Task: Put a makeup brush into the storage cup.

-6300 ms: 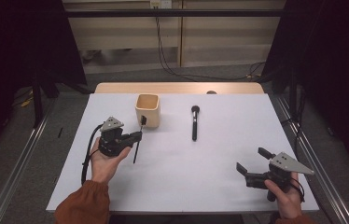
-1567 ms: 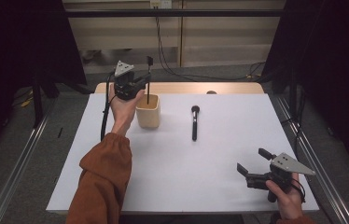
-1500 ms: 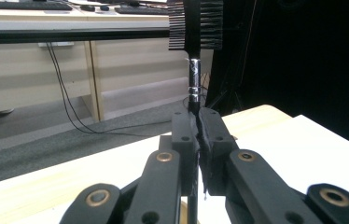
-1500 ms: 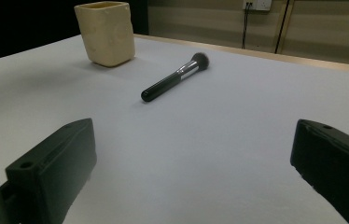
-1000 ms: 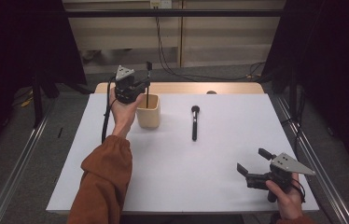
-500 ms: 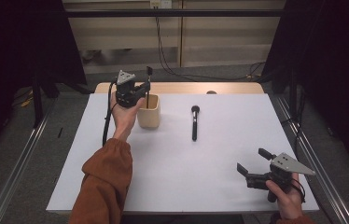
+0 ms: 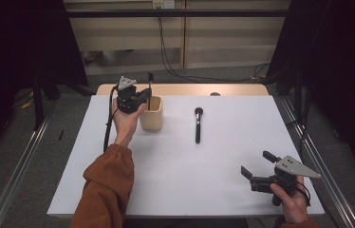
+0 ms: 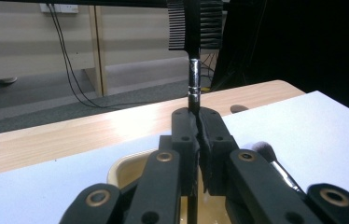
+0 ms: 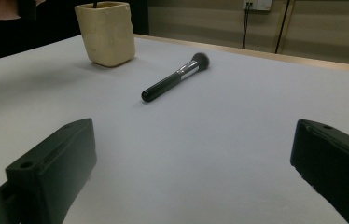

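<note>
My left gripper (image 7: 143, 96) (image 8: 197, 122) is shut on the thin handle of a black comb brush (image 7: 150, 88) (image 8: 194, 32), held upright with its lower end inside the cream square cup (image 7: 151, 114) (image 8: 130, 168) (image 9: 105, 31). The comb head stands above the jaws. A black makeup brush (image 7: 197, 124) (image 9: 175, 77) lies flat on the white table (image 7: 185, 171) to the right of the cup, bristles toward the far edge. My right gripper (image 7: 255, 167) (image 9: 191, 177) rests open near the front right corner, with nothing between its jaws.
A wooden strip (image 7: 185, 90) runs along the table's far edge, with a small dark disc (image 7: 215, 94) on it. Metal rails (image 7: 19, 161) flank both sides of the table. Cables (image 7: 166, 52) hang against the back wall.
My left gripper has sunk with the comb brush, bringing the brush's lower end down into the cup. The right gripper has kept still.
</note>
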A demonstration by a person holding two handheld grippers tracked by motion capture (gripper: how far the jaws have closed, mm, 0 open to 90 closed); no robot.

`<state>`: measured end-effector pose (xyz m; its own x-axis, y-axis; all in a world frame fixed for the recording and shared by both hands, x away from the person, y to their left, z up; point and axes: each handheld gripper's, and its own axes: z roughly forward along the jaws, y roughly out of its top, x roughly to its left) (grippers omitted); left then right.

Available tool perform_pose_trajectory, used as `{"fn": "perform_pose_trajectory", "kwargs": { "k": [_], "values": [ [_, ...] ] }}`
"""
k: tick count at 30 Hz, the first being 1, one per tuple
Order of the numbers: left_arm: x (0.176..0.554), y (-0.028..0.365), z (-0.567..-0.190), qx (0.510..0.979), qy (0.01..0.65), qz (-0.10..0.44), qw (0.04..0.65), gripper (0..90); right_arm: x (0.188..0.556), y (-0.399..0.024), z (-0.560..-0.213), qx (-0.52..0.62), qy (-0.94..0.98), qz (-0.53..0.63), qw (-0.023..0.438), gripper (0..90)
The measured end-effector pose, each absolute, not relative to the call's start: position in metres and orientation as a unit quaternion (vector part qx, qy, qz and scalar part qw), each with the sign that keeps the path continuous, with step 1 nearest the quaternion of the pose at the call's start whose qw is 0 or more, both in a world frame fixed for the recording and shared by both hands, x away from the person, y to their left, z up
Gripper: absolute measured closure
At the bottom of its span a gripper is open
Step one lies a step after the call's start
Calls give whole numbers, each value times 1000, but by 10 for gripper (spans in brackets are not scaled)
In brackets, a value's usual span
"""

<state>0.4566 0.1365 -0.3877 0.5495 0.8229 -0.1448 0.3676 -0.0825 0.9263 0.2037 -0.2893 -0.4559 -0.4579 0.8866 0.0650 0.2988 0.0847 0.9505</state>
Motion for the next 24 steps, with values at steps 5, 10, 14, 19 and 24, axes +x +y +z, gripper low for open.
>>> {"fn": "perform_pose_trajectory", "kwargs": {
  "k": [5, 10, 14, 19, 24],
  "values": [
    [455, 137, -391, 706, 422, 214, 528, 859, 204, -289, -456, 436, 680, 517, 284, 0],
    [455, 138, -396, 706, 427, 210, 524, 859, 204, -289, -456, 435, 680, 517, 285, 0],
    [454, 138, -399, 706, 428, 208, 524, 858, 204, -289, -456, 436, 680, 517, 284, 0],
    [454, 138, -402, 712, 428, 206, 517, 858, 204, -289, -456, 436, 680, 517, 284, 0],
    [454, 138, -404, 715, 428, 204, 514, 857, 204, -289, -456, 436, 680, 517, 283, 0]
  ]
}}
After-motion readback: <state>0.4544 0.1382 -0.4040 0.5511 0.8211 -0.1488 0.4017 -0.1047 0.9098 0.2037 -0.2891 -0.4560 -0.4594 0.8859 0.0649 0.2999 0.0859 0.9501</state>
